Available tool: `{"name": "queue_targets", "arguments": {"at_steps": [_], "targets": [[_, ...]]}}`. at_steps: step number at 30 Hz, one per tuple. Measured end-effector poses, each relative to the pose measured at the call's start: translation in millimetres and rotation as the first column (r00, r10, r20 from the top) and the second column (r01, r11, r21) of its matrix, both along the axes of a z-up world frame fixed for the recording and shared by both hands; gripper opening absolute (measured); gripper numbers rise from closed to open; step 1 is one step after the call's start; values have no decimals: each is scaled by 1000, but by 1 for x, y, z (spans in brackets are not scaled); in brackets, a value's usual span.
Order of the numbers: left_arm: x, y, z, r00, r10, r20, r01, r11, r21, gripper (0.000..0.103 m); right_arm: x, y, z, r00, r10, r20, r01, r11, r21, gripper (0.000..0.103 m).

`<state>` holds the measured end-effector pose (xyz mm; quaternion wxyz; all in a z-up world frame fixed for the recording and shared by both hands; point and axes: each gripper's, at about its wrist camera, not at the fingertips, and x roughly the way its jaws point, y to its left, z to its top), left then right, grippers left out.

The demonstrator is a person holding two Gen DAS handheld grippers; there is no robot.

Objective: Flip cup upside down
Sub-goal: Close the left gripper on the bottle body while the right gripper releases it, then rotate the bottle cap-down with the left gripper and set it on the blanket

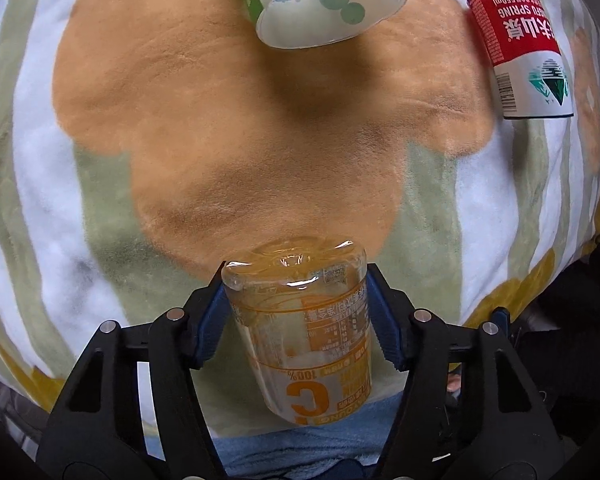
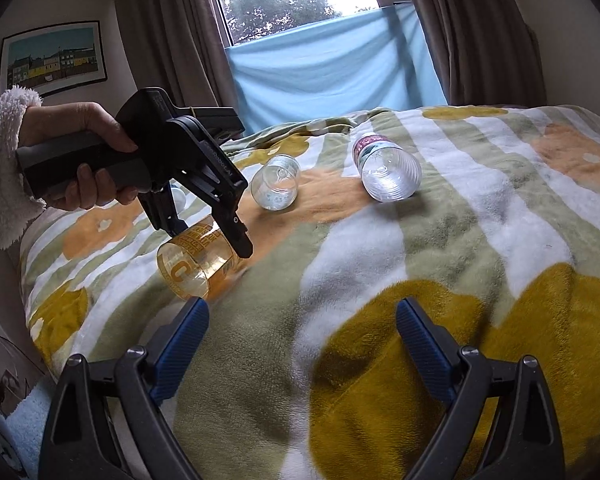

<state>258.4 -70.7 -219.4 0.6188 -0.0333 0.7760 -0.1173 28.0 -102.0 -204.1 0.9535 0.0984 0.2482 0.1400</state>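
**Cup gripped and tipped, flip not finished**

The left gripper (image 1: 296,312) is clamped across the orange-printed cup (image 1: 304,332), its blue pads pressing both sides near the closed base. In the right wrist view the cup (image 2: 196,264) lies tilted on its side, low against the bed (image 2: 380,264), mouth facing outward. Judging by this, grasping is done; turning the rim fully down and releasing remain. The right gripper (image 2: 302,336) hangs spread apart, holding nothing.

cup (image 2: 196,262) on blanket (image 2: 380,280), bottle (image 2: 388,174) behind it.
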Motion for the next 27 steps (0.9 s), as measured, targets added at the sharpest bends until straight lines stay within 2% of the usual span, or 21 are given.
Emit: {"name": "queue_targets", "arguments": {"at_steps": [3, 6, 8, 10, 12, 14, 15, 17, 19, 21, 23, 24, 27], "targets": [[-1, 5, -1, 1000, 9, 24, -8, 1000, -27, 60, 0, 0, -1, 1000, 0, -2, 0, 1000, -1, 93], [-8, 16, 15, 996, 30, 81, -25, 997, -66, 60, 0, -1, -1, 1000, 2, -3, -2, 1000, 5, 93], [-16, 23, 30, 984, 34, 176, -17, 995, -100, 60, -1, -2, -1, 1000, 0, -1, 0, 1000, 9, 93], [-27, 28, 45, 953, 40, 301, -4, 993, -122, 60, -2, -3, 0, 1000, -5, 0, 5, 1000, 16, 94], [-40, 34, 55, 893, 73, 445, 2, 986, -166, 60, -3, -3, -1, 1000, -8, 2, 8, 1000, 23, 93], [-39, 33, 71, 818, 78, 570, 8, 989, -147, 60, -3, -4, -1, 1000, -9, 0, 9, 1000, 27, 94], [-48, 33, 72, 769, 87, 633, 6, 990, -144, 60, -3, -4, -1, 1000, -8, -1, 8, 1000, 29, 94], [-64, 33, 71, 679, 113, 725, 0, 988, -154, 60, -3, -4, -1, 1000, -9, -4, 9, 999, 30, 94], [-72, 34, 68, 599, 137, 789, -13, 987, -162, 60, -5, -4, -2, 1000, -8, -5, 8, 999, 34, 94], [-81, 34, 64, 538, 129, 833, -22, 990, -139, 60, -7, -4, -2, 1000, -10, -6, 10, 999, 38, 93], [-90, 30, 62, 487, 89, 869, -35, 996, -82, 60, -9, -4, -2, 1000, -13, -2, 13, 999, 38, 94], [-95, 30, 61, 475, 68, 878, -31, 998, -60, 60, -9, -4, -2, 1000, -14, -1, 14, 999, 39, 94], [-98, 28, 57, 484, 25, 875, -3, 1000, -27, 60, -7, -6, -3, 1000, -17, -3, 17, 999, 48, 94]]}}
